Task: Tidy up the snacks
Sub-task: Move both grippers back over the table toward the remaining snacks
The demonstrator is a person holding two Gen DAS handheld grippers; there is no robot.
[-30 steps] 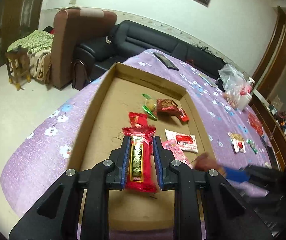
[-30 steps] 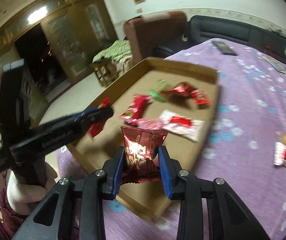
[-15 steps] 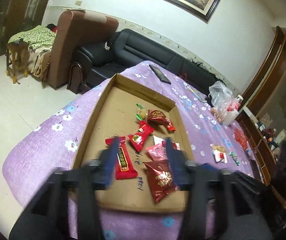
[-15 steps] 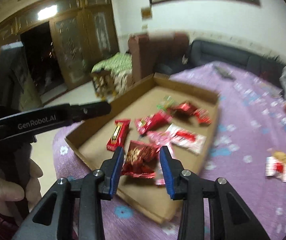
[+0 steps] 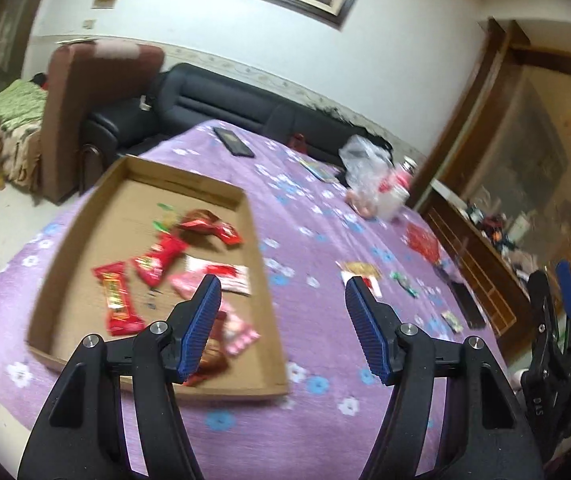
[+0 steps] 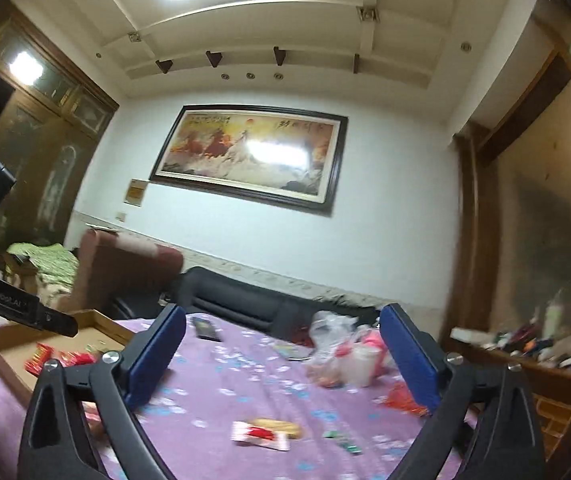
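A shallow cardboard tray on the purple flowered cloth holds several snack packets, among them a long red bar and a dark red packet. My left gripper hovers over the tray's near right corner, its jaws opening with nothing between them. Loose on the cloth to the right lie a white and red packet and a small green candy. My right gripper points up across the table, its jaws opening wide and empty. Below it lies the white and red packet.
A clear plastic bag of goods and a flat red packet sit at the far right of the table. A dark remote lies at the back. A black sofa stands behind, and a wooden cabinet to the right.
My left gripper let go of the long red bar and my right dropped the dark red packet; both lie in the tray. Both grippers opened, rose and swung right; the right one tilted upward.
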